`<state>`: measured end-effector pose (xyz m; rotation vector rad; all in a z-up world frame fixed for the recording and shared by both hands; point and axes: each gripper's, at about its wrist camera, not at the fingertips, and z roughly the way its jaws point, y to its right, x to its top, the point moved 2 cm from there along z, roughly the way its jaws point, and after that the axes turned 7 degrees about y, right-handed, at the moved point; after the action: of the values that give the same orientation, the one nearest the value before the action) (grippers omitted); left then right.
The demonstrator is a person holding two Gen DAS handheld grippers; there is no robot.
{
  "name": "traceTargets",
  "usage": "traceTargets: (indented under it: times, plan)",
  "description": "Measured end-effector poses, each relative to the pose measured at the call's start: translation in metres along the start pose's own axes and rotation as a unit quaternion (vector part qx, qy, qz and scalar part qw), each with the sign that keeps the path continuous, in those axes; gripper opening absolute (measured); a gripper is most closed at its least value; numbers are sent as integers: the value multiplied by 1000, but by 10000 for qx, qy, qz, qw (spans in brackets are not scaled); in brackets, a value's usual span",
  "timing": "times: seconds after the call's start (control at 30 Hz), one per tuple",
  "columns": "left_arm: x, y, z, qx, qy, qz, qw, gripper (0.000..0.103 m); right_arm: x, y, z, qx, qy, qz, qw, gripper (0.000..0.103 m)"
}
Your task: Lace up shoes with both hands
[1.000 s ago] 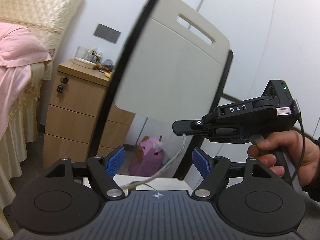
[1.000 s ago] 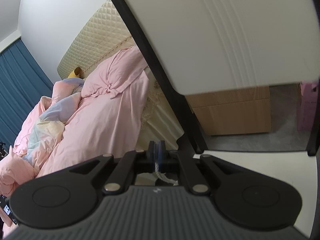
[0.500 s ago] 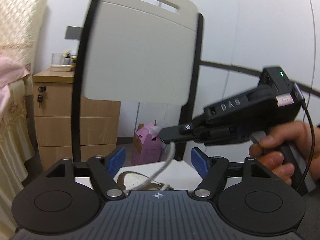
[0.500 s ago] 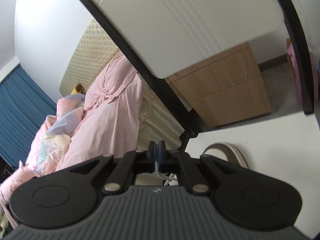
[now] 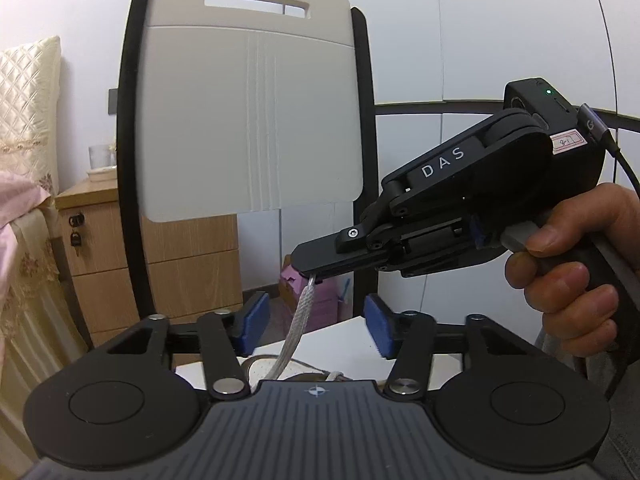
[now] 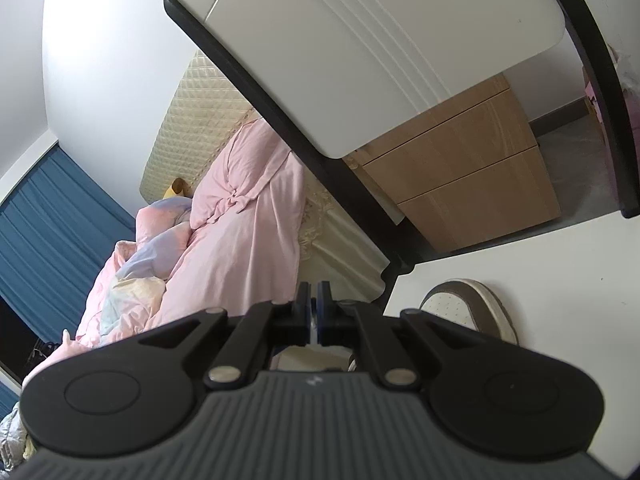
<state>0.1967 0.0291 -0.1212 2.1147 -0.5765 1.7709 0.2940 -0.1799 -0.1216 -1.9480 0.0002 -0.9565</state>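
Woven lace: a pale braided lace (image 5: 300, 328) runs up taut from the shoe (image 6: 468, 312) to the right gripper (image 5: 308, 276).
Right gripper: its fingers are pressed together on the upper end of the lace, and a hand (image 5: 572, 272) squeezes its trigger.
Left gripper: the left gripper (image 5: 312, 320) stands wide, blue pads apart, holding nothing; the lace passes between them without touching either.
Shoe place: it lies on the white worktop (image 6: 540, 264) in front of a chair back (image 5: 252, 120), mostly hidden under both grippers.
Risk of slip: the held end looks short, so I judge a stronger pull could draw it out of the pads.
Risk of shift: nothing holds the shoe down, so the same pull may lift or drag it.
Lace axis: long axis is steep, leaning a little to the right toward its top, in the left wrist view.
Shoe direction: only a rounded end shows, toward the chair; toe or heel I cannot tell.
Eyelets: hidden, so progress is not clear.
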Motion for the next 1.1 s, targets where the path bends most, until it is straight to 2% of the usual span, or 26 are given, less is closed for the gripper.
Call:
traceTargets:
  times: [0.07, 0.13, 0.17, 0.2, 0.4, 0.53, 0.57, 0.6, 0.67, 0.83, 0.97, 1.0, 1.07, 1.1]
  plan:
    - [0, 1, 2, -4, 3, 58, 10000, 39, 1, 1, -1, 53, -11, 46, 10000, 3]
    - [-1, 2, 4, -29, 10, 95, 10000, 26, 2, 1, -3, 99, -1, 87, 9999, 3]
    - [-1, 2, 5, -39, 15, 119, 9999, 11, 2, 1, -3, 124, -4, 118, 9999, 3]
    - [-1, 2, 5, -42, 22, 141, 9999, 5, 2, 2, -4, 133, -9, 143, 9998, 3]
    - [-3, -7, 3, 83, -129, 237, 9996, 3, 0, 4, -3, 70, -80, 136, 9999, 7]
    - [-7, -22, -3, 255, -330, 286, 9987, 3, -2, 0, -5, -297, -168, -379, 9987, 11]
    - [-9, -25, -3, 309, -416, 373, 9980, 3, -3, -1, -6, -490, -220, -614, 9967, 18]
    - [-11, -27, -3, 364, -505, 457, 9970, 3, -5, -3, -6, -682, -272, -848, 9937, 29]
    - [-15, -28, -1, 409, -694, 572, 9951, 3, -12, -4, -2, -973, -488, -1284, 9857, 32]
    - [-21, -15, 3, 287, -1003, 971, 9898, 3, -35, -8, 15, -1365, -1071, -2226, 9593, 32]
    - [-24, -7, 6, 241, -1124, 1232, 9857, 4, -54, -11, 30, -1602, -1538, -2932, 9299, 32]
    - [-25, -4, 7, 210, -1174, 1347, 9837, 4, -58, -12, 34, -1659, -1652, -3104, 9213, 31]
    - [-27, 4, 12, 70, -1327, 1790, 9748, 4, -64, -9, 38, -1675, -1778, -3221, 9147, 28]
    - [-28, 8, 15, 1, -1403, 2010, 9695, 4, -66, -7, 40, -1710, -1771, -3262, 9127, 24]
